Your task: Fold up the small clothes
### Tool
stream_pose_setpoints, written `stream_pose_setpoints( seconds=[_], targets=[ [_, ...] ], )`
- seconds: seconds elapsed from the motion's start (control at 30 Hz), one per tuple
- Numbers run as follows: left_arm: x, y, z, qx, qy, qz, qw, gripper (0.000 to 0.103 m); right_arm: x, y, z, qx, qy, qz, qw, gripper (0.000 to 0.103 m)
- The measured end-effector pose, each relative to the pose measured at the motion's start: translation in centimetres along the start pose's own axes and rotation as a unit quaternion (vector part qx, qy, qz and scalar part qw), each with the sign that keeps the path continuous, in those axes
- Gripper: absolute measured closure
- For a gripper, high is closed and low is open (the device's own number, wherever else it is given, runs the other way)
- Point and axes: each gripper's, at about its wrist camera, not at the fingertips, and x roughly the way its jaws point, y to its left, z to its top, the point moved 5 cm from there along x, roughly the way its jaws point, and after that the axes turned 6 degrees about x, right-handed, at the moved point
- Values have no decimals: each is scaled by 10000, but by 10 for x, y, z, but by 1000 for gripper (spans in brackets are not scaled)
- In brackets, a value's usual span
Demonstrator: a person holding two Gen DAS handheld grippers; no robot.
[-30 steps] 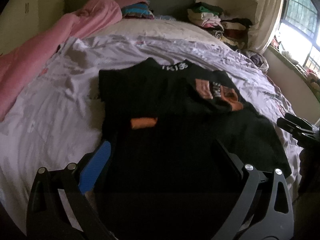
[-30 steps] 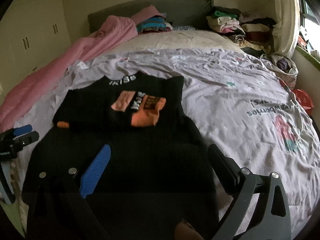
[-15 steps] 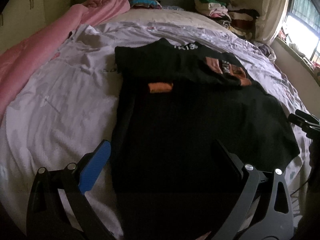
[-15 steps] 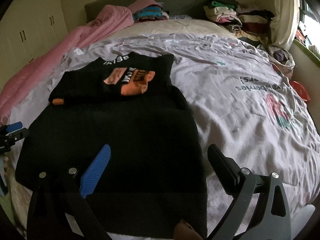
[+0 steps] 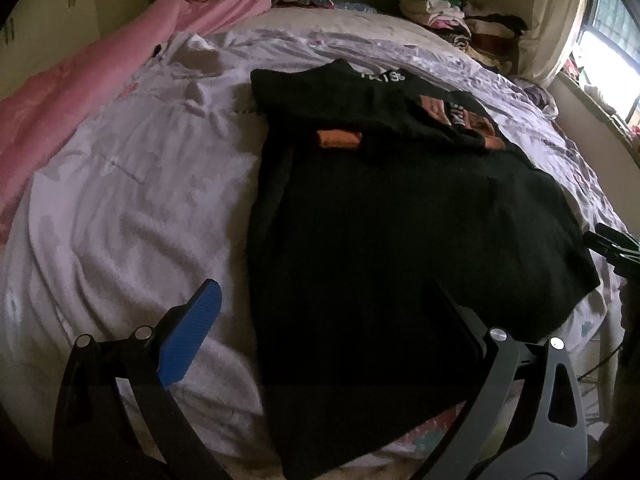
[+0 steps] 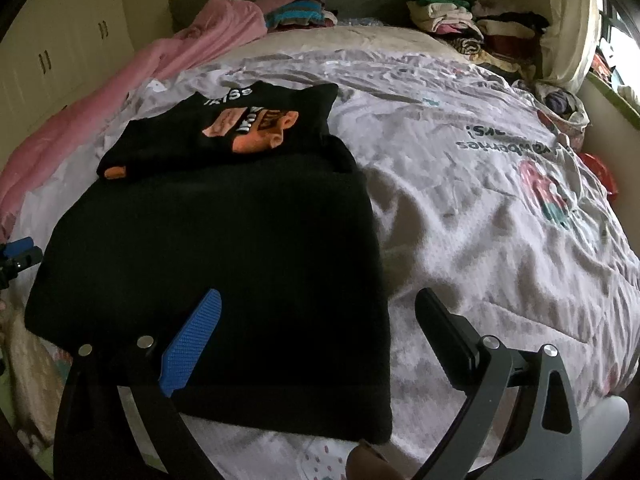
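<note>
A: Left wrist view first. Where does the garment lie?

B: The black sweater [image 5: 400, 240] is spread flat on the bed [image 5: 132, 200], filling the middle and right of the frame. Its long axis runs from the hem at the bottom of the frame up to the collar with white lettering at upper centre. An orange cuff [image 5: 339, 139] shows just below the folded-over top part.

A: And the claw?

B: The left claw [image 5: 324, 308] is spread wide with nothing between its fingers; the blue pad is over the pale sheet at lower left, the dark finger over the sweater at lower right. The other claw's tip pokes in at the right edge.

A: Now the right wrist view.

B: The same sweater [image 6: 224, 248] sits left of centre, hem toward the bottom, collar pointing to the upper left. The sleeves are folded across the chest, over an orange print [image 6: 256, 124]. The right claw [image 6: 316, 308] is also wide apart and holds nothing; its blue pad is over the hem, its dark finger over the sheet. A pink blanket [image 6: 132, 80] runs along the left, clothes piles [image 6: 472, 28] at the top.
</note>
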Motion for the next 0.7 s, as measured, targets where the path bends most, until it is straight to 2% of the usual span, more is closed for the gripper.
stream_pose_setpoints(
  seconds=[0.2,0.33,0.37,0.47,0.53,0.63,0.7],
  targets=[
    [1,1,-17,-110,147,-185,9997,10,-1,-5,-12,-37,108,-6,9999,6],
    [1,9,-29,-356,218,-454,9981,11,0,-11,-18,29,168,-11,9999,6],
    [-1,11,-31,-393,200,-516,9977,13,0,-13,-20,41,176,-16,9998,6],
    [-4,12,-37,-453,215,-619,9968,42,0,-16,-22,73,191,-22,9998,6],
    [-5,11,-42,-563,261,-815,9947,53,0,-17,-23,84,197,-7,9998,6],
    [-5,9,-49,-637,306,-922,9932,64,-1,-18,-24,74,216,39,9997,6],
    [-6,5,-53,-715,341,-1122,9905,67,-1,-18,-26,79,246,126,9996,6]
  ],
)
